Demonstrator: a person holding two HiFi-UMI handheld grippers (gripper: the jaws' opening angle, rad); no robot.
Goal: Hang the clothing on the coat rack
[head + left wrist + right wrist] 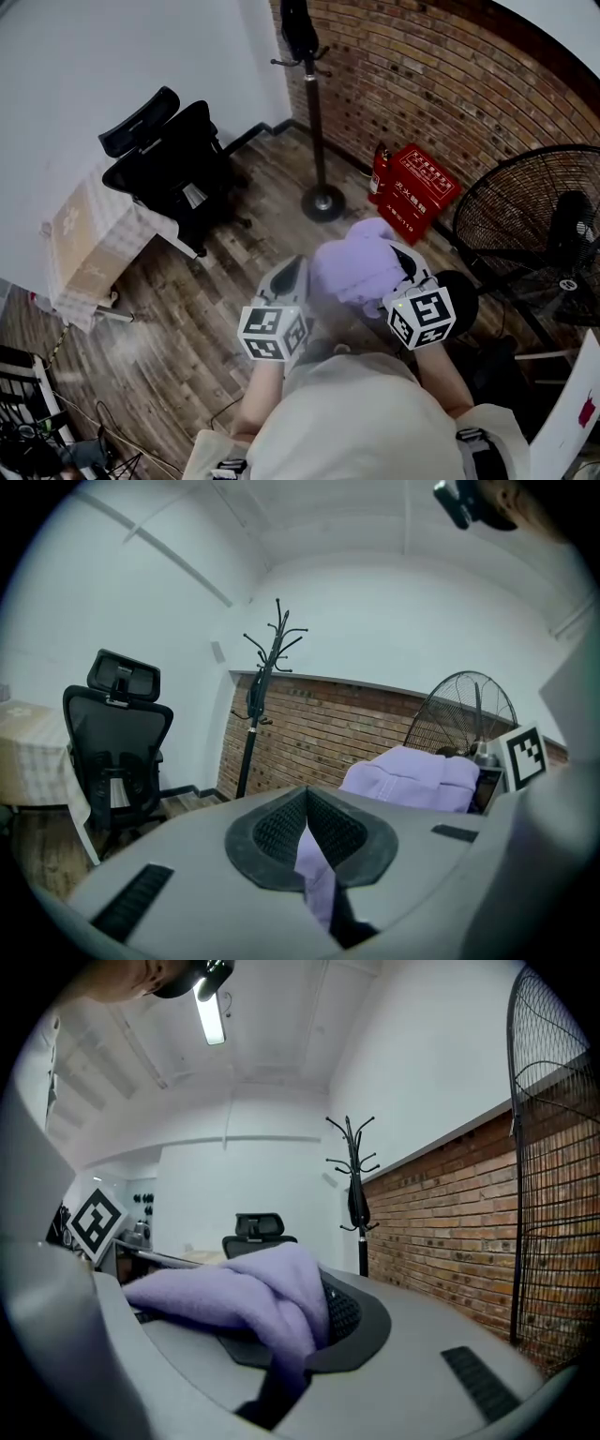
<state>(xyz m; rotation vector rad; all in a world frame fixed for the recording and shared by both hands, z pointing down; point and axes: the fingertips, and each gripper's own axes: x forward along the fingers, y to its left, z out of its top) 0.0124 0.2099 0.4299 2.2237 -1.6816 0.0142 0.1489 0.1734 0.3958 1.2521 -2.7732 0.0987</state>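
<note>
left hand-held gripper [307, 803] + right hand-held gripper [314, 1321] each pinching soft lilac fleece garment [361, 267] | held up, likely to reach black metal coat rack [317, 141]

Soft matt lilac cloth garment [361, 267], rough red brick wall [450, 75], grained wood-plank floor [187, 319], smooth dark metal coat rack [316, 131].

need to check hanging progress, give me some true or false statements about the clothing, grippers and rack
1. The left gripper and the right gripper are both shut on the purple garment. True.
2. The garment hangs on the coat rack. False: it is held apart from the rack.
3. The coat rack is bare. False: a dark item hangs on it.
4. A black office chair stands by the white wall. True.
</note>
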